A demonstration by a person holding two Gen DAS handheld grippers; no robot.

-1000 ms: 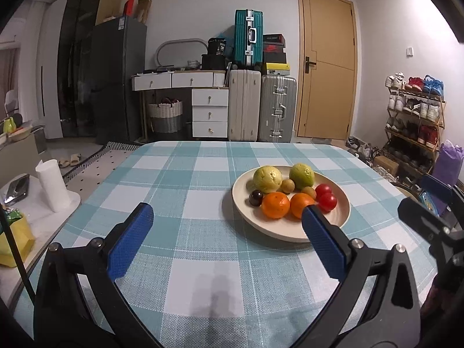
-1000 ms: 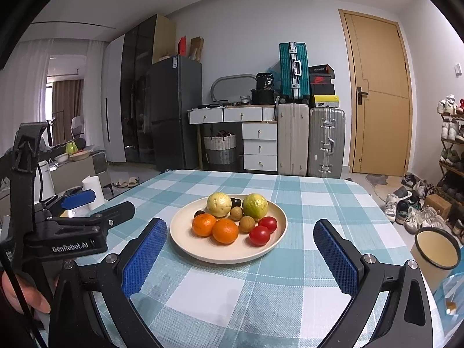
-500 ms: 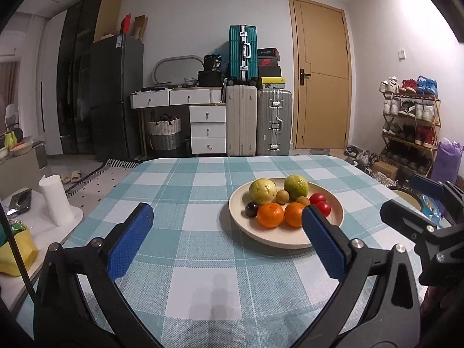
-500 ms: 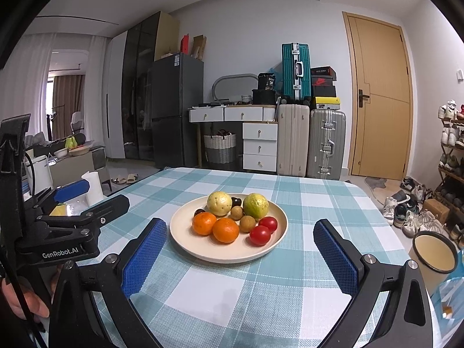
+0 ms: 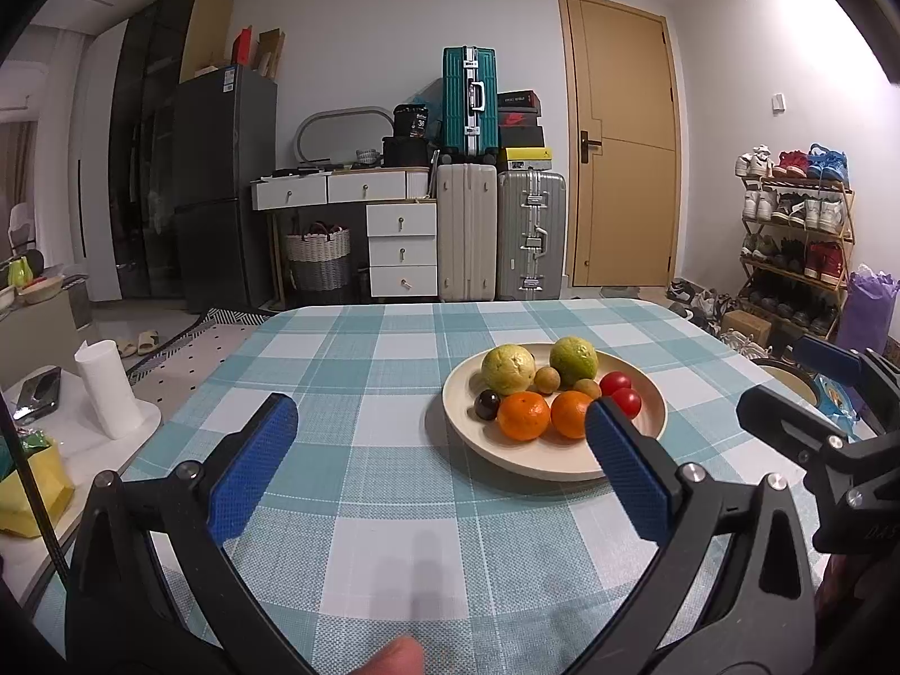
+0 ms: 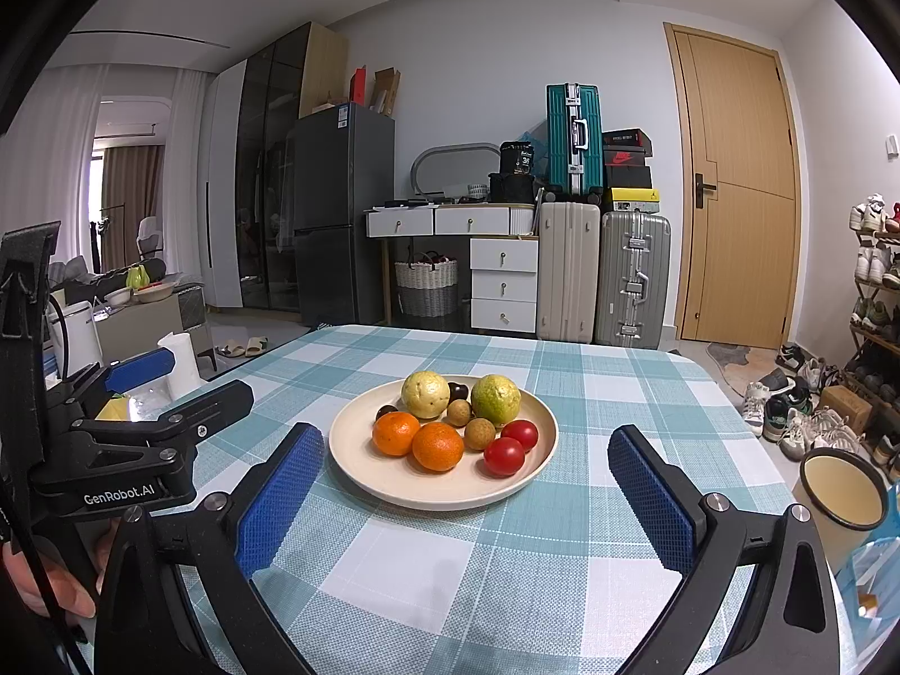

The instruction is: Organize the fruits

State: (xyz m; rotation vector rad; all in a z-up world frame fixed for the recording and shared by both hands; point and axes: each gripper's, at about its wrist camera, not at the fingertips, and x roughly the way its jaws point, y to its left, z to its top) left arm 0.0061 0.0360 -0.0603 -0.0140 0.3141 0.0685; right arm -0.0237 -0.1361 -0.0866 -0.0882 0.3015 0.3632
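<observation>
A cream plate (image 6: 529, 478) sits on the checked tablecloth and holds two oranges (image 6: 437, 446), two red tomatoes (image 6: 504, 455), two yellow-green guavas (image 6: 495, 398), small brown longans (image 6: 479, 433) and dark round fruits (image 6: 458, 391). The plate also shows in the left wrist view (image 5: 647, 439), right of centre. My left gripper (image 5: 441, 439) is open and empty, above the table short of the plate. My right gripper (image 6: 467, 478) is open and empty, with the plate just beyond its fingers.
The table (image 6: 619, 394) ends at a rounded far edge. A paper roll (image 5: 107, 388) stands on a side surface at the left. A round bin (image 6: 838, 492) stands on the floor at the right. Suitcases, drawers and a shoe rack line the walls.
Both grippers have tilted up a little and drawn back slightly, so the plate sits lower in both views. The fruits have not moved. Both grippers stay open.
</observation>
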